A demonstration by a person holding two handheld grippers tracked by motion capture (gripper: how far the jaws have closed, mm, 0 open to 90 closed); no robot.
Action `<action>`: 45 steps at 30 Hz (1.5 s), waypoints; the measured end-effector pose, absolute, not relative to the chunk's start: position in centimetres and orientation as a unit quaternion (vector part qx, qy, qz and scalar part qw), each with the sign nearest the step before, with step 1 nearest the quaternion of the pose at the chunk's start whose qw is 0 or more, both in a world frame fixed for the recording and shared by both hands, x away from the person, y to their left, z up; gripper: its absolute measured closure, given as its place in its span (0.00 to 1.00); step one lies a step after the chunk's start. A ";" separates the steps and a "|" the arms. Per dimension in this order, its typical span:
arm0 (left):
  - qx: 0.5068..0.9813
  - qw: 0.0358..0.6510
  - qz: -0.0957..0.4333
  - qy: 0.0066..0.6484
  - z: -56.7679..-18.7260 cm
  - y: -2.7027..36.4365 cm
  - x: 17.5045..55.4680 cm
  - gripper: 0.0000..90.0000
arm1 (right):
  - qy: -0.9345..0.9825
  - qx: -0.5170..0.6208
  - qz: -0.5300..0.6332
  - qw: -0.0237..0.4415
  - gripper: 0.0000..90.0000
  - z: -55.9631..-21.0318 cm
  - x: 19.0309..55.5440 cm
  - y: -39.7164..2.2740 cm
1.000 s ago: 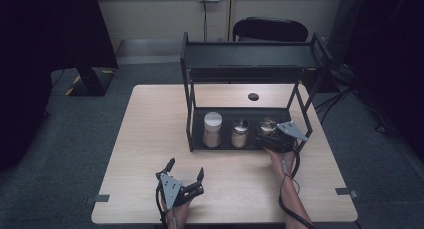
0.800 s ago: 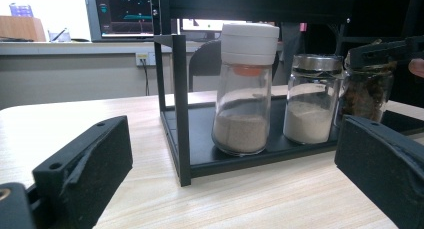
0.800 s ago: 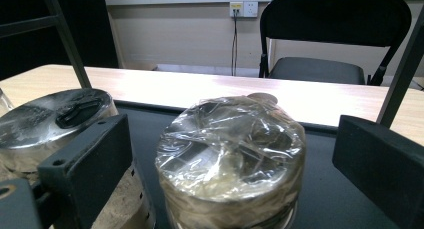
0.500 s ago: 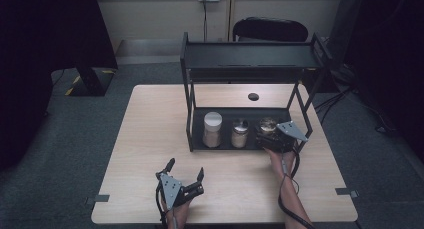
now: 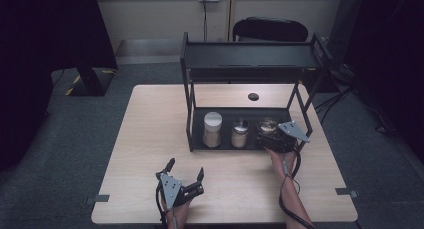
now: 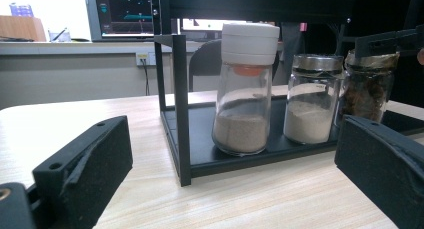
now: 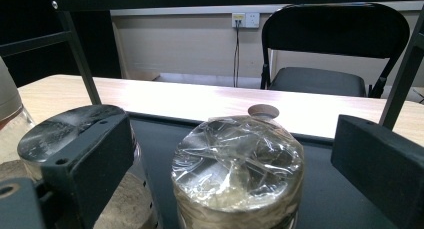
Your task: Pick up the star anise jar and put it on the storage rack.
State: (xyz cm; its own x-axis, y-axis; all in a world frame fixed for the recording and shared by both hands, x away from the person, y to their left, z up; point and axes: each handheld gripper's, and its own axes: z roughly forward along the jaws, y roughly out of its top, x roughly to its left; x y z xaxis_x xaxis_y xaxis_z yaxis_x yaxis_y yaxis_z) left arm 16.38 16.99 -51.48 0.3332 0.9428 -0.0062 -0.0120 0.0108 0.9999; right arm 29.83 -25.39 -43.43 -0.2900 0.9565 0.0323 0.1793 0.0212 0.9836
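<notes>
Crinkled plastic wrap is covering the top of the wrapped jar (image 7: 237,171), which is standing at the right end of the black rack's (image 5: 186,79) lower shelf (image 5: 197,139), the rightmost of three jars. The right gripper (image 5: 272,139) is reaching in from the near side at the height of the lid, its jaws standing wide apart on either side of that jar without touching it; in the right gripper view the jar is sitting between the two black jaws, a little nearer the left one. Just left of it the steel-lidded jar (image 5: 240,132) is standing, and further left the white-capped jar (image 5: 212,129). The left gripper (image 5: 184,176) is resting well apart from the rack, near the front edge of the wooden table (image 5: 150,134), its jaws spread and holding nothing.
</notes>
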 end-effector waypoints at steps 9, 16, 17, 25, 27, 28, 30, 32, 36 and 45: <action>0.572 0.583 0.409 0.407 -51.5 17.0 16.4 0.02 | 0.607 0.463 0.525 0.375 0.03 -43.7 29.4 -25.5; 0.571 0.582 0.410 0.408 -51.5 17.0 16.4 0.02 | 0.603 0.459 0.530 0.382 0.03 -43.7 28.7 -25.6; 0.571 0.583 0.410 0.408 -51.5 17.0 16.4 0.02 | 0.602 0.459 0.530 0.383 0.03 -43.7 28.6 -25.6; 0.571 0.583 0.410 0.407 -51.5 17.0 16.4 0.02 | 0.597 0.456 0.533 0.389 0.03 -43.9 28.1 -25.4; 0.571 0.583 0.410 0.407 -51.5 17.0 16.4 0.02 | 0.595 0.457 0.534 0.391 0.03 -43.8 27.9 -25.3; 0.571 0.583 0.410 0.407 -51.5 17.0 16.4 0.02 | 0.596 0.455 0.533 0.391 0.03 -43.8 27.8 -25.3; 0.571 0.583 0.410 0.407 -51.5 17.0 16.4 0.02 | 0.598 0.453 0.532 0.393 0.03 -43.7 27.7 -25.3; 0.571 0.583 0.410 0.407 -51.5 17.0 16.4 0.02 | 0.596 0.453 0.534 0.392 0.03 -43.7 27.6 -25.3; 0.571 0.583 0.410 0.407 -51.5 17.0 16.4 0.02 | 0.590 0.455 0.534 0.399 0.00 -43.7 27.3 -25.1; 0.571 0.583 0.410 0.407 -51.5 17.0 16.4 0.02 | 0.588 0.453 0.537 0.401 0.00 -43.8 26.6 -25.1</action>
